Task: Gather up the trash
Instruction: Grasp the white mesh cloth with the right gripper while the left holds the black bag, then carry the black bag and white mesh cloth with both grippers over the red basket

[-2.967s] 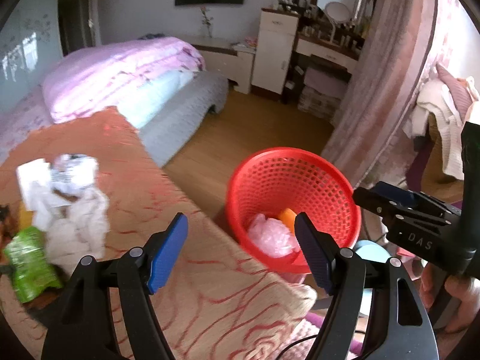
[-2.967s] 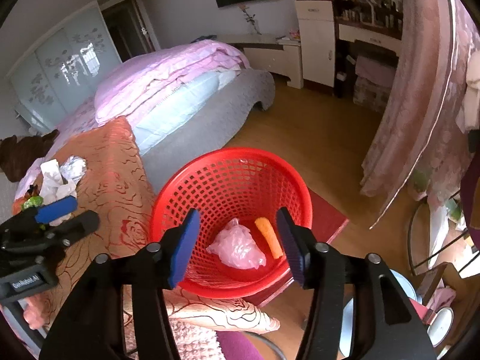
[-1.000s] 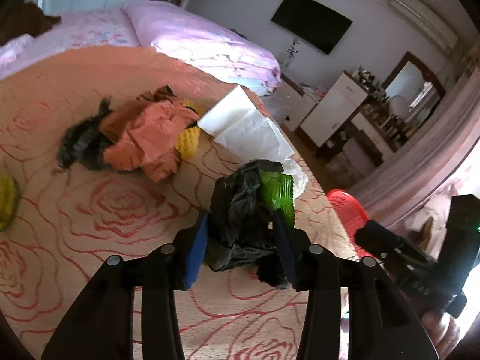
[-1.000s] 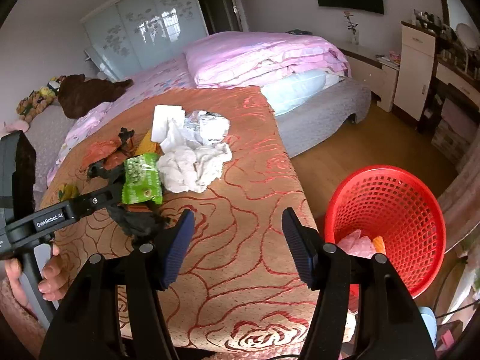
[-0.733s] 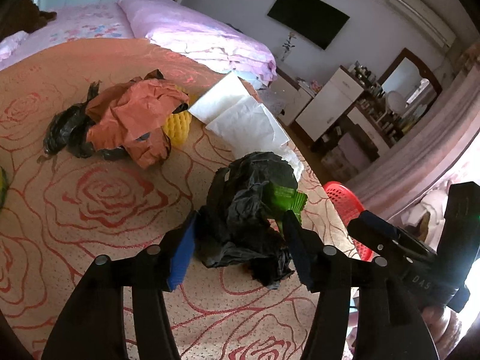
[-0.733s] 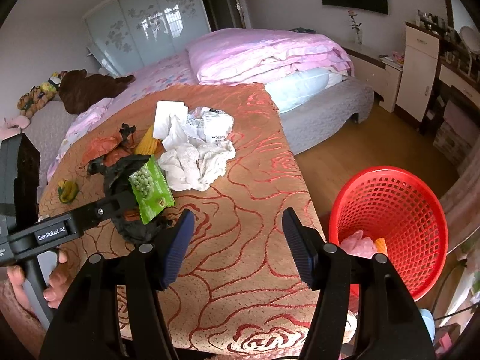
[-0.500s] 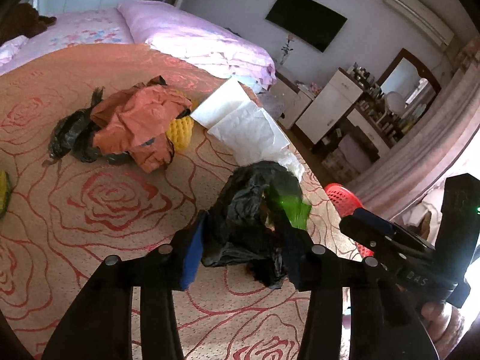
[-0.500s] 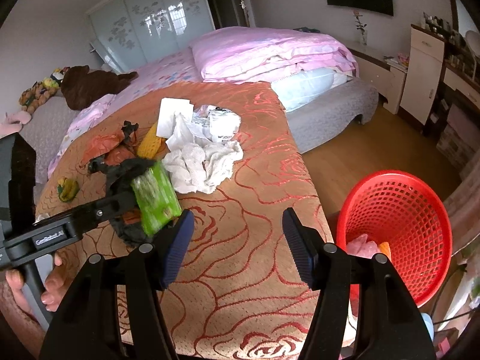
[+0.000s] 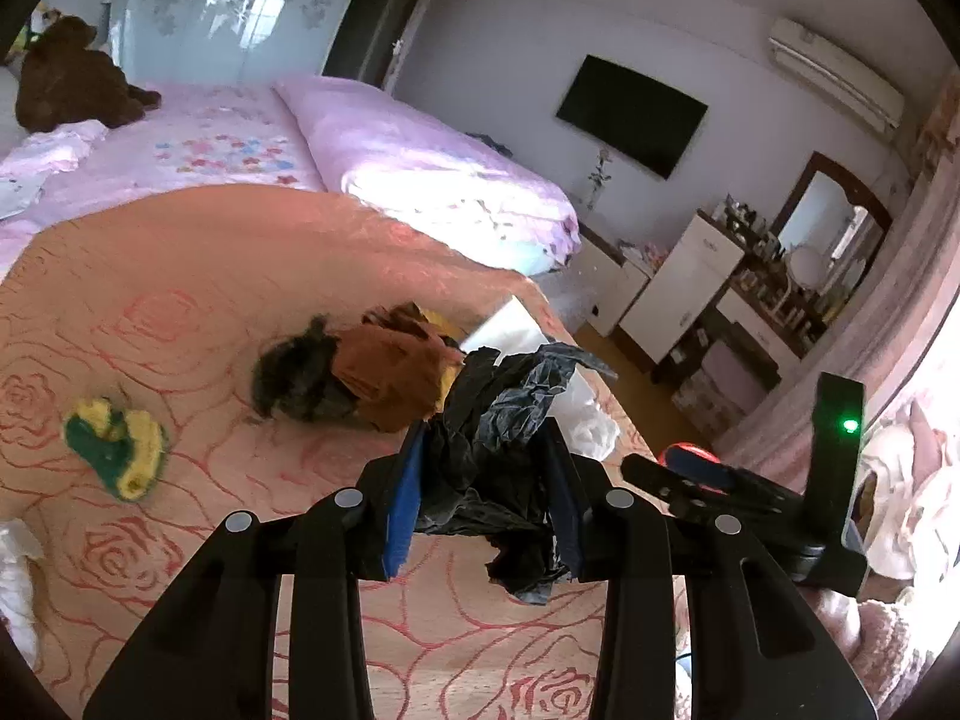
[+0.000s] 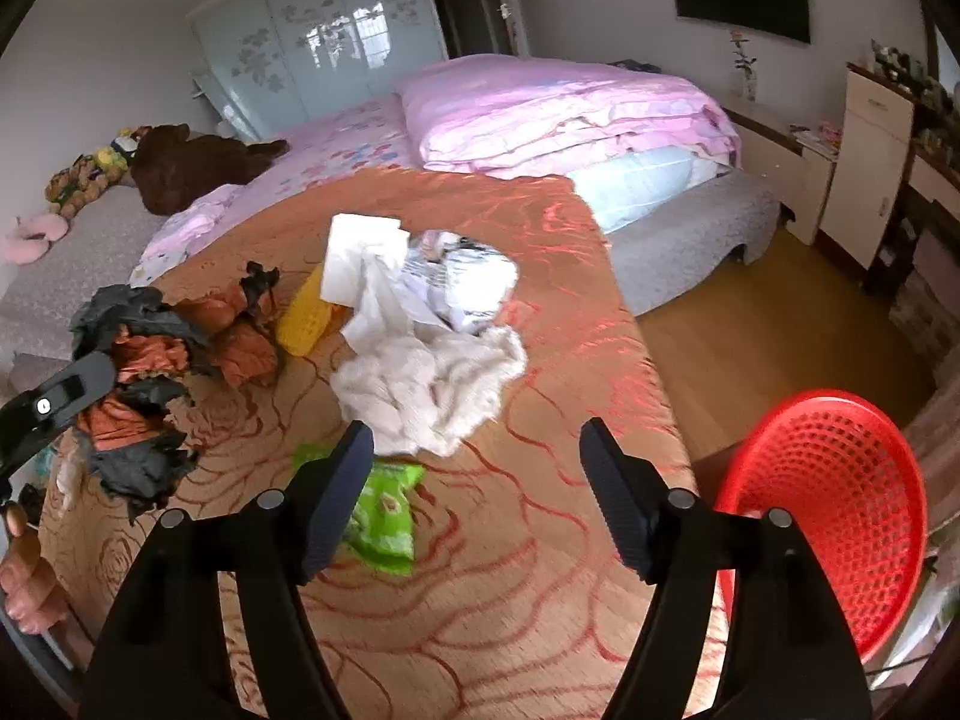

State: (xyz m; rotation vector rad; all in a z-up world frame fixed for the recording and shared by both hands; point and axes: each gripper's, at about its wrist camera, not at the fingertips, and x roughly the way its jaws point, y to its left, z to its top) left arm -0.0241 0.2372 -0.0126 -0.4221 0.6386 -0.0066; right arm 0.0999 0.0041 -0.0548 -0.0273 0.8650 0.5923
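Note:
My left gripper is closing on a crumpled black plastic bag, which its pads pinch and hold up off the orange rose bedspread. In the right wrist view that gripper and its bag are at the far left. A green snack packet lies flat on the bedspread, just beside my right gripper's left finger. My right gripper is opening, with nothing between its fingers, and hovers short of a white cloth heap. The red mesh basket stands on the floor at the right.
More litter lies on the bedspread: a brown-orange bag, a second black bag, a yellow-green sponge, white paper and a printed wrapper. A pink duvet and a brown plush lie beyond.
The left gripper rose with the black bag and squeezed it tighter. The green packet slipped out and now lies on the bedspread. The right gripper opened wider and shifted towards the litter.

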